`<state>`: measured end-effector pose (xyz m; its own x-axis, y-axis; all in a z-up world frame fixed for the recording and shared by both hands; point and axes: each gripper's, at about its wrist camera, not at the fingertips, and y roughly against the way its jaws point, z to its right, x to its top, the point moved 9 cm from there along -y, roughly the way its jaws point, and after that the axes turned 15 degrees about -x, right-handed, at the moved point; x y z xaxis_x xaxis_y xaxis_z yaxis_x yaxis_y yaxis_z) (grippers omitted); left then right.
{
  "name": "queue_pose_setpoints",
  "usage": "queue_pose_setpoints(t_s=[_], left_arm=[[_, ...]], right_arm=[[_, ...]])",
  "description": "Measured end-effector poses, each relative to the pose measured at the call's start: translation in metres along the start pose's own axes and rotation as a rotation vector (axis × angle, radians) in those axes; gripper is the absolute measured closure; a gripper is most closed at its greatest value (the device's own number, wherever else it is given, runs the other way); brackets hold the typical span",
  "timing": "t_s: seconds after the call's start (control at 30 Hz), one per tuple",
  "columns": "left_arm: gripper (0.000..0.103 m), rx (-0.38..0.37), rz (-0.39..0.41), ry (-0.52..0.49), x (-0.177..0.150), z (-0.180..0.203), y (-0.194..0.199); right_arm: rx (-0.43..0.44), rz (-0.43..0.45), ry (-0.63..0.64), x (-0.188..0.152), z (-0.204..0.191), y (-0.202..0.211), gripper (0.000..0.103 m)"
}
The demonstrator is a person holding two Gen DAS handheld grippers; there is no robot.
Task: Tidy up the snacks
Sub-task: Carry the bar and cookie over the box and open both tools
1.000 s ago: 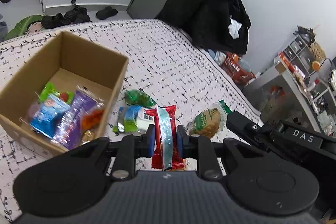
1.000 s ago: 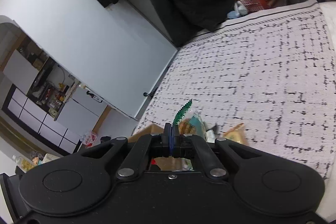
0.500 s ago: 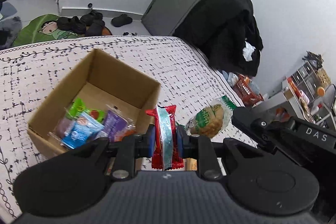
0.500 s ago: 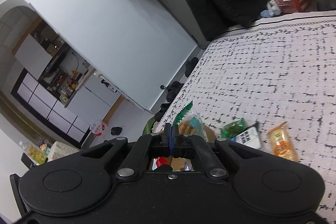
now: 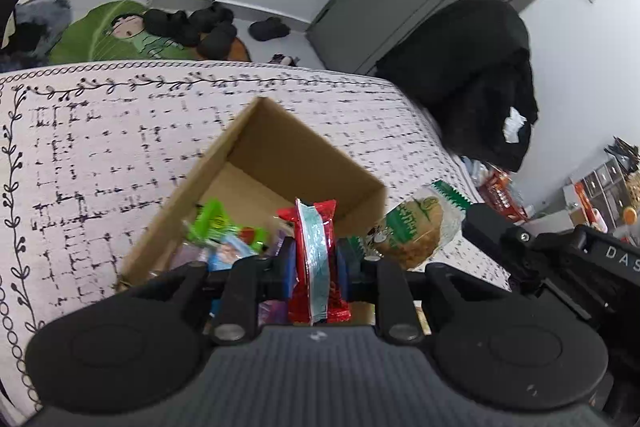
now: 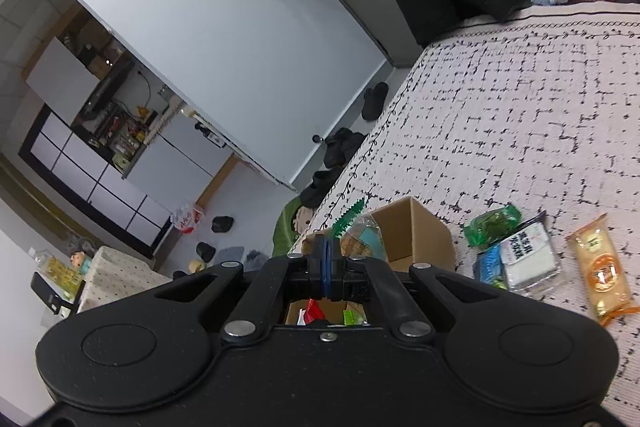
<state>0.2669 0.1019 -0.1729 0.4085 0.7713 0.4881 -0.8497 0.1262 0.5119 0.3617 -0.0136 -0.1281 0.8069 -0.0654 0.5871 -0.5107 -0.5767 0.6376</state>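
My left gripper (image 5: 316, 263) is clamped on a red snack packet (image 5: 316, 259), upright over the cardboard box (image 5: 280, 147), which sits mid-bedspread (image 5: 100, 147). Right gripper (image 6: 327, 267) pinches the green edge of a biscuit pack (image 5: 412, 231) beside the box. Three packets lie loose near the box's right side: green (image 6: 494, 225), white (image 6: 528, 253), orange (image 6: 598, 267).

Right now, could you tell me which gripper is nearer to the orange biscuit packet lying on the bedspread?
Right. The right gripper has the orange biscuit packet beside it; the left gripper is over the cardboard box.
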Motion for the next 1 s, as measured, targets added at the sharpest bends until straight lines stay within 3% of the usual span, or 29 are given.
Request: queue_pose_setpoints(t_s=[0.1, 0.23, 0.33, 0.4, 0.5, 0.57, 0.63, 0.83, 1.0], left_arm=[[0.083, 0.014, -0.003, 0.012, 0.003, -0.011, -0.002], [0.083, 0.031, -0.007, 0.020, 0.004, -0.020, -0.007], [0.082, 0.024, -0.017, 0.027, 0.004, -0.022, -0.013], [0.081, 0.048, -0.013, 0.031, 0.004, -0.025, -0.015], [0.074, 0.057, -0.008, 0.018, 0.004, -0.025, -0.017], [0.058, 0.059, -0.007, 0.020, 0.003, -0.025, -0.017], [0.051, 0.068, -0.001, 0.013, 0.002, -0.024, -0.016], [0.043, 0.064, -0.011, -0.028, -0.005, -0.009, -0.015], [0.032, 0.047, -0.026, -0.075, -0.014, 0.010, -0.017]], right_arm=[[-0.066, -0.044, 0.010, -0.003, 0.000, -0.015, 0.100], [-0.088, -0.074, 0.002, -0.010, 0.006, -0.023, 0.096], [-0.115, -0.087, -0.008, -0.015, 0.017, -0.023, 0.081], [-0.128, -0.083, -0.015, -0.017, 0.025, -0.019, 0.064], [-0.140, -0.072, -0.026, -0.016, 0.036, -0.011, 0.055], [-0.149, -0.071, -0.033, -0.016, 0.044, -0.007, 0.055], [-0.161, -0.067, -0.037, -0.017, 0.052, -0.002, 0.055], [-0.201, -0.064, -0.068, -0.020, 0.080, 0.012, 0.053], [-0.224, -0.050, -0.078, -0.020, 0.097, 0.025, 0.043]])
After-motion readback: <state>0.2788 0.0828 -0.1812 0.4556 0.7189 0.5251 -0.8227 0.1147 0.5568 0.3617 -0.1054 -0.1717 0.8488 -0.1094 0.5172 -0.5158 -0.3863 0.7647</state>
